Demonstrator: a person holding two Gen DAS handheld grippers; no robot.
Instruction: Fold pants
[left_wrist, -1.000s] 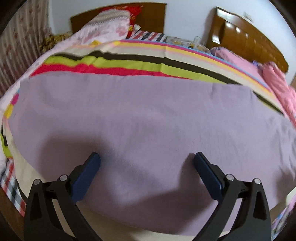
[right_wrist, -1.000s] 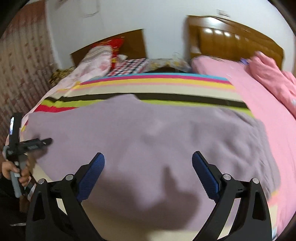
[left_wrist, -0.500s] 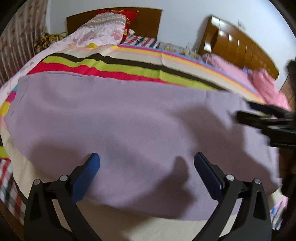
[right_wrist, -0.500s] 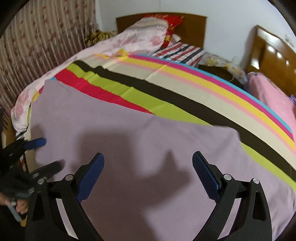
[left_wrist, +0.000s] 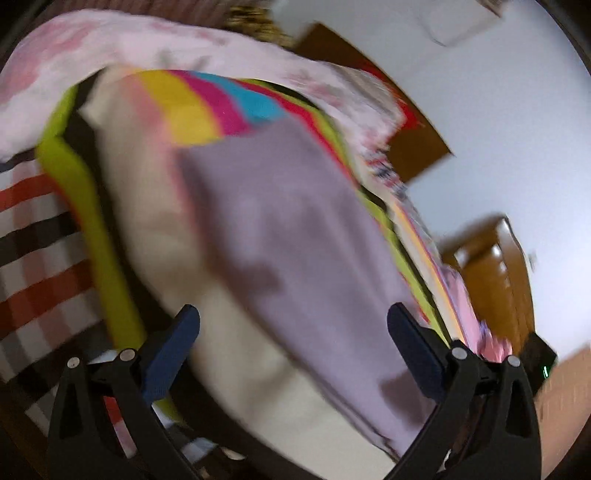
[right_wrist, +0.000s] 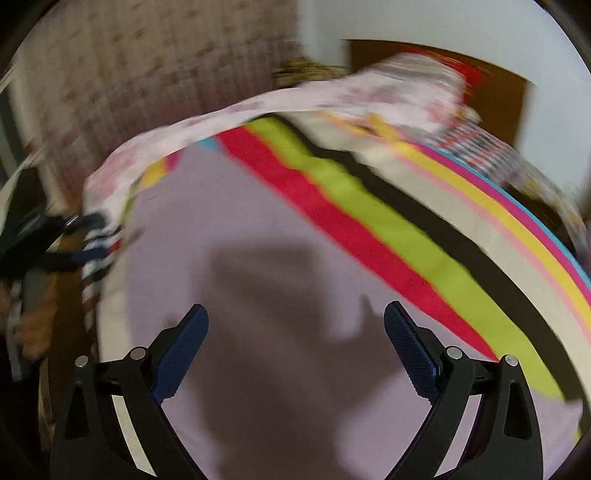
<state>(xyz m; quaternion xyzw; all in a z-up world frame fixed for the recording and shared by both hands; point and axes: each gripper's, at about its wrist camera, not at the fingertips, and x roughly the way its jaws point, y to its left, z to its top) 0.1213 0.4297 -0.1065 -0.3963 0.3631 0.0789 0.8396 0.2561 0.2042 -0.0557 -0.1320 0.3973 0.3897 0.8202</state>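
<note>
The lilac pants (left_wrist: 295, 243) lie spread flat on a striped bedspread (left_wrist: 192, 110); they also fill the lower part of the right wrist view (right_wrist: 258, 266). My left gripper (left_wrist: 293, 325) is open and empty, tilted, above the bed's near left corner by the pants' end. My right gripper (right_wrist: 295, 325) is open and empty above the pants, casting a shadow on them. The left gripper shows at the left edge of the right wrist view (right_wrist: 48, 243). Both views are motion-blurred.
A pink floral quilt (right_wrist: 295, 99) lies along the far side of the bed. A checked sheet (left_wrist: 33, 243) hangs at the bed's edge. Wooden headboards (left_wrist: 495, 280) stand against the white wall. A patterned curtain (right_wrist: 147, 74) is at the left.
Both grippers have swung leftward toward the left end of the pants. The left wrist view has tilted sharply. Both stay open and empty.
</note>
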